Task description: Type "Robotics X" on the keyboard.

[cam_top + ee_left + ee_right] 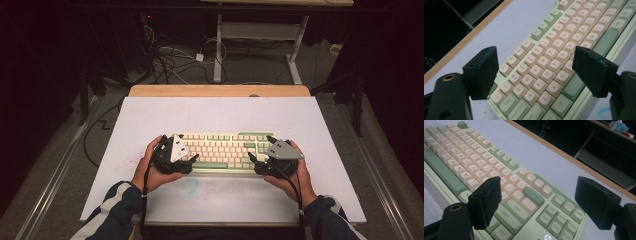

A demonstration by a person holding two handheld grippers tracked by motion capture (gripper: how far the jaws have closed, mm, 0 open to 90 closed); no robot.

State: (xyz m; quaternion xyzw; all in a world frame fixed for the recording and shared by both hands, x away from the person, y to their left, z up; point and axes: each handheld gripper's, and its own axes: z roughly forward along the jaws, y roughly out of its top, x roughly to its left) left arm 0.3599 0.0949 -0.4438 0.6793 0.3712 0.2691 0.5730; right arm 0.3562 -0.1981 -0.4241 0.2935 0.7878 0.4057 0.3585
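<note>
A pale green keyboard [225,152] with cream and green keys lies in the middle of the white table top [225,115]. My left gripper [182,150] is at the keyboard's left end, held in a hand. Its jaws stand wide apart over the Tab and letter keys [537,72], gripping nothing. At the right end, my right gripper [260,147] is likewise open, its jaws spanning the Enter and navigation keys [541,200]. The keyboard [564,42] runs away to the upper right in the left gripper view. In the right gripper view the keyboard [474,157] runs to the upper left.
The white top has a wooden far edge [220,91]. A faint blue smear [191,186] marks the surface in front of the keyboard. Cables [170,60] and the white legs of another desk [218,50] lie on the floor beyond. Both sides are dark.
</note>
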